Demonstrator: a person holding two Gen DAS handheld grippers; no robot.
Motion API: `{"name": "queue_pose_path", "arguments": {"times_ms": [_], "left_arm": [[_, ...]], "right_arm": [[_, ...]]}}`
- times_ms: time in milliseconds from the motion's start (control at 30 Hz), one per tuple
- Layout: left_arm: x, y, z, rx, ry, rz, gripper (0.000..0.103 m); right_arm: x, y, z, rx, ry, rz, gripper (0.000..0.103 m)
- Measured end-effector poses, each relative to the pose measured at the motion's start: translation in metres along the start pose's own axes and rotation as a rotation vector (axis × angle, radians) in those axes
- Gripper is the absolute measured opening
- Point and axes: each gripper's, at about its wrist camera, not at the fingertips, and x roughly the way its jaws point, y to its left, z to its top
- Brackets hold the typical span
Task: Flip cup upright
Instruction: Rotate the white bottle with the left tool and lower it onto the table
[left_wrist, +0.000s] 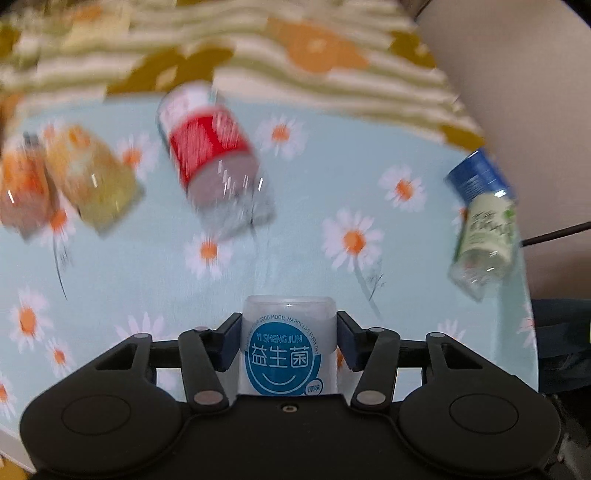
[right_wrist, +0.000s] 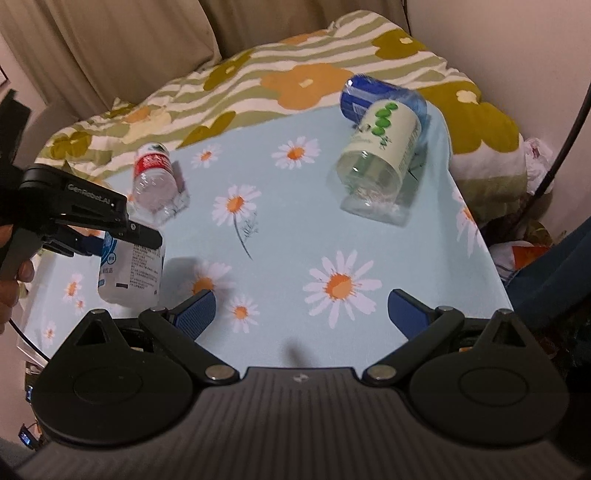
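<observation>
A white plastic cup (left_wrist: 288, 354) with a round blue label sits between the fingers of my left gripper (left_wrist: 289, 332), which is shut on it. Its rounded end points away from the gripper body. In the right wrist view the same cup (right_wrist: 129, 273) hangs just above the daisy tablecloth (right_wrist: 295, 229) at the left, held by the left gripper (right_wrist: 110, 240), with its shadow beside it. My right gripper (right_wrist: 301, 310) is open over the near edge of the table, with nothing between its blue pads (right_wrist: 195, 314).
A red-labelled clear bottle (right_wrist: 155, 177) lies at the back left. A green-labelled jar (right_wrist: 380, 155) and a blue-labelled one (right_wrist: 369, 96) lie at the back right. Orange (left_wrist: 22, 184) and yellow (left_wrist: 92, 177) containers show blurred at the left. A floral blanket (right_wrist: 295, 74) borders the far edge.
</observation>
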Motion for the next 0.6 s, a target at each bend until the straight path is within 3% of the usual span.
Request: {"name": "queue_pose_path", "arguments": {"times_ms": [100,233,367,600], "left_arm": [[-0.017,-0.002,-0.023,0.045,-0.19,0.007,0.059],[-0.012,0.004,-0.058,0.05,-0.404,0.026,0.059],[0.002,0.014,-0.073,0.014,-0.509,0.044,0.06],[0.02,0.009,-0.085,0.076,-0.641,0.078,0.06]], "right_arm": [[0.003,0.006,0.002,-0.012,-0.007,0.012,0.103],[0.01,0.014,0.0,-0.033,-0.008,0.019,0.103],[0.02,0.019,-0.008,-0.078,-0.022,-0.014,0.103],[0.031,0.03,-0.016,-0.119,-0.025,-0.024,0.103]]}}
